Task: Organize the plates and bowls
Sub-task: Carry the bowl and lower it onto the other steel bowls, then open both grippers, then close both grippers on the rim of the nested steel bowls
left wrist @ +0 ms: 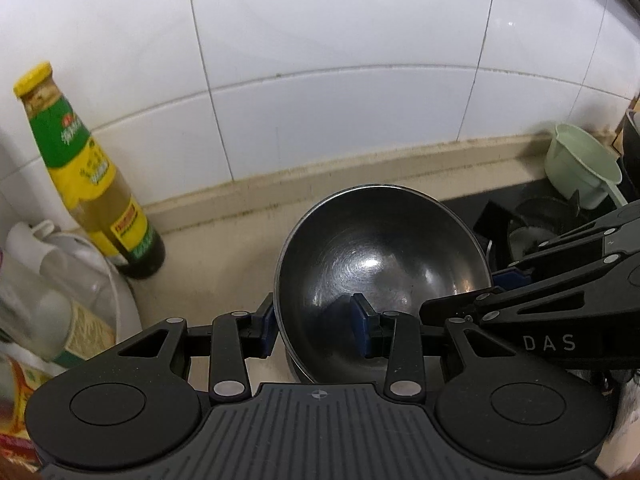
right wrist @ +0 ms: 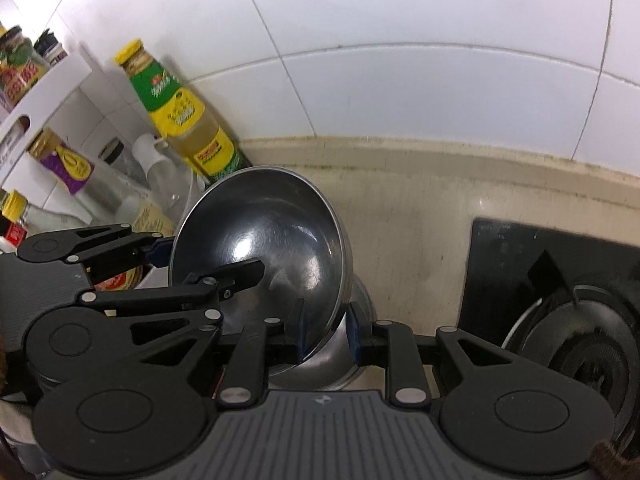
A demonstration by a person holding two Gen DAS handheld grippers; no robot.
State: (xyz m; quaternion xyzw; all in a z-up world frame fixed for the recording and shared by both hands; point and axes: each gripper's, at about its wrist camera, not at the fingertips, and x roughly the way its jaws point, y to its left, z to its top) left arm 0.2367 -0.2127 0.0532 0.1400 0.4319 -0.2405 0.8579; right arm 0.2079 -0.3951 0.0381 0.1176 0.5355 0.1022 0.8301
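Both tongs pinch the steel bowl (left wrist: 380,276) by its rim, the left gripper (left wrist: 316,328) at its near left edge and the right gripper (right wrist: 326,336) opposite (bowl underside mostly hidden), tilted above the beige counter (right wrist: 412,216); only the right view shows the spice shelf (right wrist: 52,92), the left a green cup (left wrist: 580,164).

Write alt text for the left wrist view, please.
The left gripper clamps the near rim of a tilted steel bowl, while the right gripper grips its right rim. A yellow-capped sauce bottle stands left by the white tiled wall.
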